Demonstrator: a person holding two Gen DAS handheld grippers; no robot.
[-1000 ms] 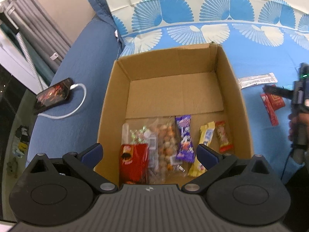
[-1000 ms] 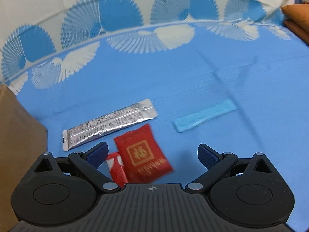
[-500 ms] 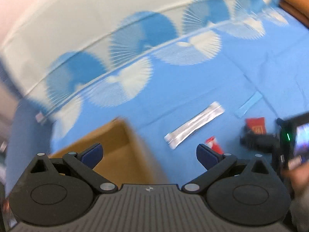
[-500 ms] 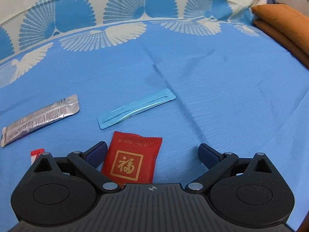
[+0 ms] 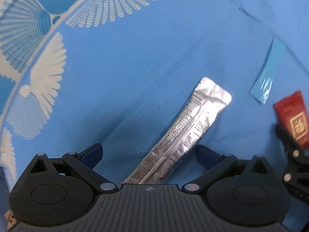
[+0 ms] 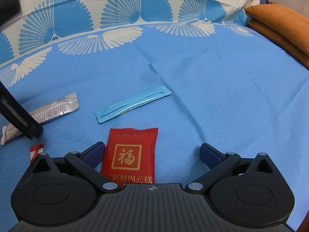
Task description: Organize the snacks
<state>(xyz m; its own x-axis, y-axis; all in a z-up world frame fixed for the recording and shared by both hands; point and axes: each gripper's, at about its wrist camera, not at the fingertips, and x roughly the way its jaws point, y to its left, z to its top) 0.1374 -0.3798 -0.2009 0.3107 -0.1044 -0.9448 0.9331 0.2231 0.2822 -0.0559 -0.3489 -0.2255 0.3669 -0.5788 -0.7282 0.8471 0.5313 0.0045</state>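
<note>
My left gripper [image 5: 148, 152] is open, low over the blue cloth, with a long silver stick packet [image 5: 183, 135] lying between its jaws, nearer the right finger. My right gripper [image 6: 152, 153] is open around a red square packet with gold characters [image 6: 131, 154], which lies flat between the jaws, close to the left finger. The red packet also shows in the left wrist view [image 5: 291, 119]. A thin light-blue stick packet [image 6: 133, 103] lies beyond it on the cloth. The silver packet [image 6: 52, 110] shows at the left of the right wrist view, partly behind the left gripper's finger [image 6: 17, 114].
A small red-and-white packet [image 6: 35, 150] lies left of my right gripper. Orange cushions [image 6: 282, 27] sit at the far right. The blue cloth with white fan pattern [image 6: 212, 77] covers the surface. The cardboard box is out of view.
My left gripper swung from above the cardboard box to the right and came down over the silver packet. My right gripper shifted to the right and now frames the red square packet.
</note>
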